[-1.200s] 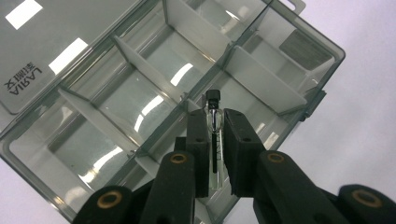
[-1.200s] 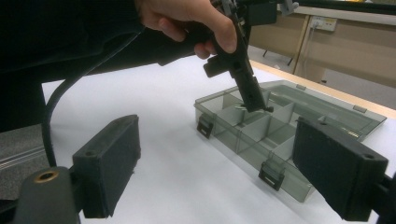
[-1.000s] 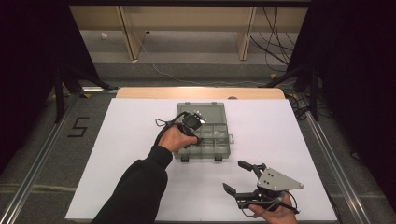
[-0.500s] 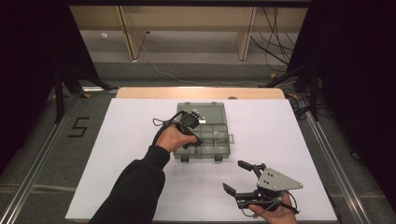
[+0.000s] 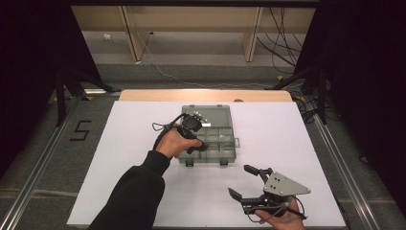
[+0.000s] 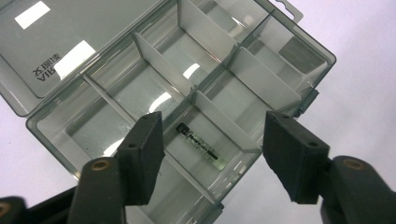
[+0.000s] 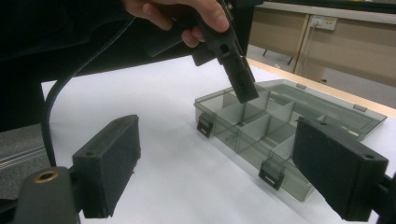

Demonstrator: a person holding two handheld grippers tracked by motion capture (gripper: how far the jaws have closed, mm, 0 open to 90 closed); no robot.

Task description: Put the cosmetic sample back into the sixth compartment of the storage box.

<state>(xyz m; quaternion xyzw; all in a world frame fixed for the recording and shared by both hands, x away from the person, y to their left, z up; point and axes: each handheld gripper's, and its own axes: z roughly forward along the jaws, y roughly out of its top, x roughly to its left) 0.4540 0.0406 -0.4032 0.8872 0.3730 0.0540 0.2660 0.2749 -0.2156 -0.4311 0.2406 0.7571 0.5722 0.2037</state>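
Observation:
A smoky clear compartment box (image 5: 229, 154) lies open on the white table, its lid (image 5: 210, 115) folded back. My left gripper (image 5: 198, 146) hovers over the box's front left part. Its jaws have just been opening and now stand apart around nothing (image 6: 212, 121). Below them a small dark stick-like part (image 6: 200, 143) lies loose in a compartment of the box (image 6: 299, 51). My right gripper (image 5: 241, 181) rests near the front right of the table, open and empty (image 7: 215, 135), facing the box (image 7: 252, 135) and the left gripper (image 7: 243, 88).
The white table sheet (image 5: 124, 158) spreads wide on both sides of the box. The box's two front latches (image 7: 271, 175) hang open. A wooden strip (image 5: 206, 95) edges the table's far side, with cables on the floor (image 5: 282, 38) beyond.

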